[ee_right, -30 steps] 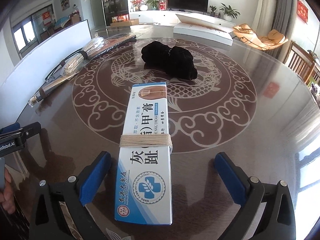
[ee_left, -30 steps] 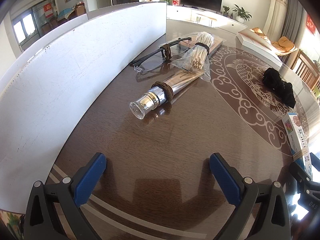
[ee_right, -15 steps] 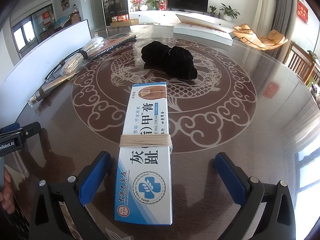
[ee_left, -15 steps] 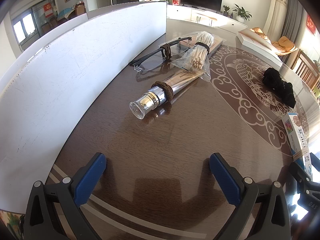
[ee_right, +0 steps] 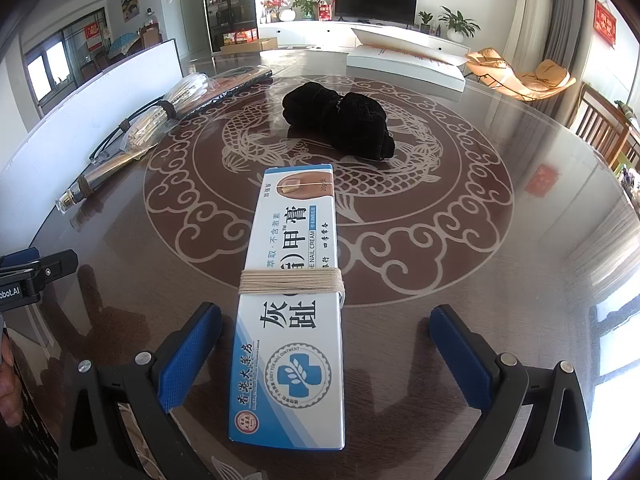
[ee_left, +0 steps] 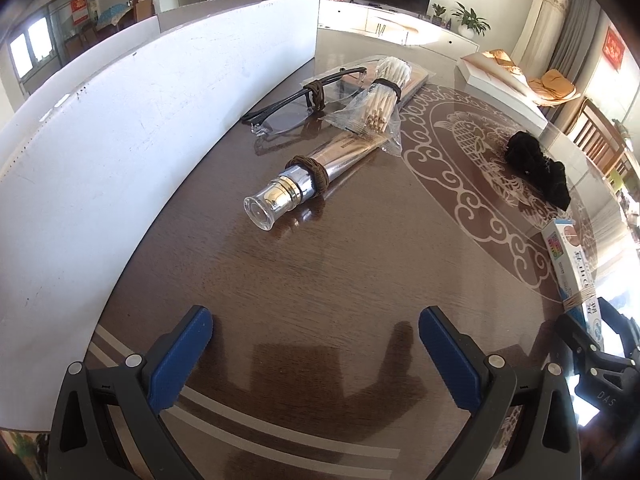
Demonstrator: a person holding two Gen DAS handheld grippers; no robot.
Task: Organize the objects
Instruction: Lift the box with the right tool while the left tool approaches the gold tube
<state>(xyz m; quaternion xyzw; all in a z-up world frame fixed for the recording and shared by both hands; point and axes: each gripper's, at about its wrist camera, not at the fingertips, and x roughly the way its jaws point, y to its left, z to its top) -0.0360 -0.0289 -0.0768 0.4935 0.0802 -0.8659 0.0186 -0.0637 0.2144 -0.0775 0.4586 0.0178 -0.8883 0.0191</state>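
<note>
A white and blue nail cream box [ee_right: 294, 296] wrapped with beige string lies flat on the round brown table, its near end between the open jaws of my right gripper [ee_right: 326, 334]. The box also shows at the right edge of the left wrist view [ee_left: 570, 258]. My left gripper [ee_left: 316, 332] is open and empty over bare table. Ahead of it lie a silver tube with a clear cap [ee_left: 304, 186], a bagged bundle of wooden sticks [ee_left: 380, 102] and black glasses [ee_left: 298, 106]. A black cloth bundle [ee_right: 340, 118] lies beyond the box.
A white board [ee_left: 120, 128] stands along the table's left edge. A white flat box [ee_right: 404, 62] lies at the far side. The left gripper's body [ee_right: 28, 276] shows at the left of the right wrist view. Wooden chairs [ee_right: 604, 128] stand to the right.
</note>
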